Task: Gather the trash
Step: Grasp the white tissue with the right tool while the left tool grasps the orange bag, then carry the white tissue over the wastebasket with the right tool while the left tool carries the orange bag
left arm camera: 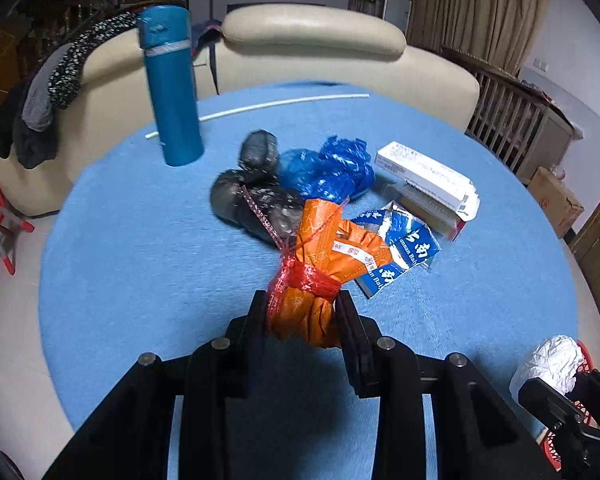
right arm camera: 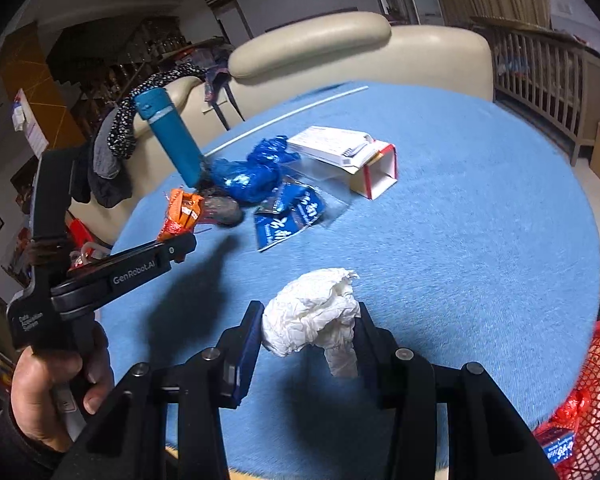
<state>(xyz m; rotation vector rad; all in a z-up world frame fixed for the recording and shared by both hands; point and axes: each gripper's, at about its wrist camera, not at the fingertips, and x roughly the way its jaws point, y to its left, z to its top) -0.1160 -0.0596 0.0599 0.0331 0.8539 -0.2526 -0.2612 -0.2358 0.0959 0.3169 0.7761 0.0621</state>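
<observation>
The left tool [left arm camera: 301, 312] is clamped on an orange wrapper [left arm camera: 320, 272] that has red netting [left arm camera: 306, 278] bunched around its middle. Both black fingers press in from the sides, and the wrapper sticks out up and forward. From the right camera you can see the person's left hand [right arm camera: 56, 384] wrapped round the handle low at the left, with the tool reaching out level over the bench [left arm camera: 140, 240]. The wrapper looks lifted a bit off the blue cloth, but I can't tell for sure.

The right tool [right arm camera: 310, 324] is squeezing a crumpled white tissue [right arm camera: 312, 316], pinched between the two fingers, with a tail of it hanging down between them. It sits near the front edge of the bench, just beside a red mesh basket [right arm camera: 596, 364] at the right, which already has a red bit and a blue packet in it.

Further out, the rest of the trash is heaped mid-bench: a dark grey bag [left arm camera: 256, 192] touching a scrunched blue bag [left arm camera: 328, 172], a blue and white packet [left arm camera: 396, 248] lying flat right next to the orange wrapper, and a white carton [left arm camera: 424, 178] with its end open, on its side. A tall teal flask [left arm camera: 172, 84] stands upright behind the pile to the left, and a thin white stick [left arm camera: 260, 106] lies along the far side. Behind it all is a cream sofa [left arm camera: 312, 32] with socks draped over it.
</observation>
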